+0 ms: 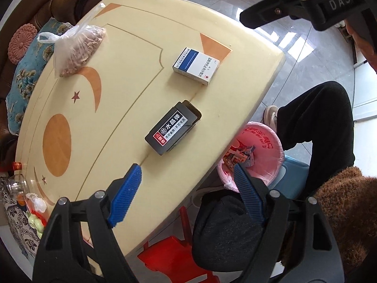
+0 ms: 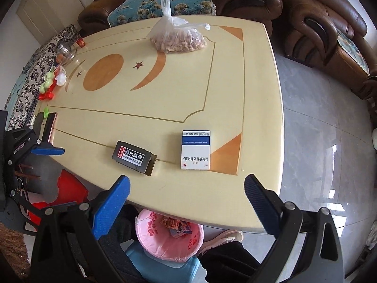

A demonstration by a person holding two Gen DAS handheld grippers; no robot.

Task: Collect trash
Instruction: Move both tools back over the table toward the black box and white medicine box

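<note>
Right wrist view: on table (image 2: 165,108), box (image 2: 134,160) lower centre, carton (image 2: 195,150) to its right, bag (image 2: 176,36) upper centre; bin (image 2: 150,243) below table edge, frame bottom.
</note>
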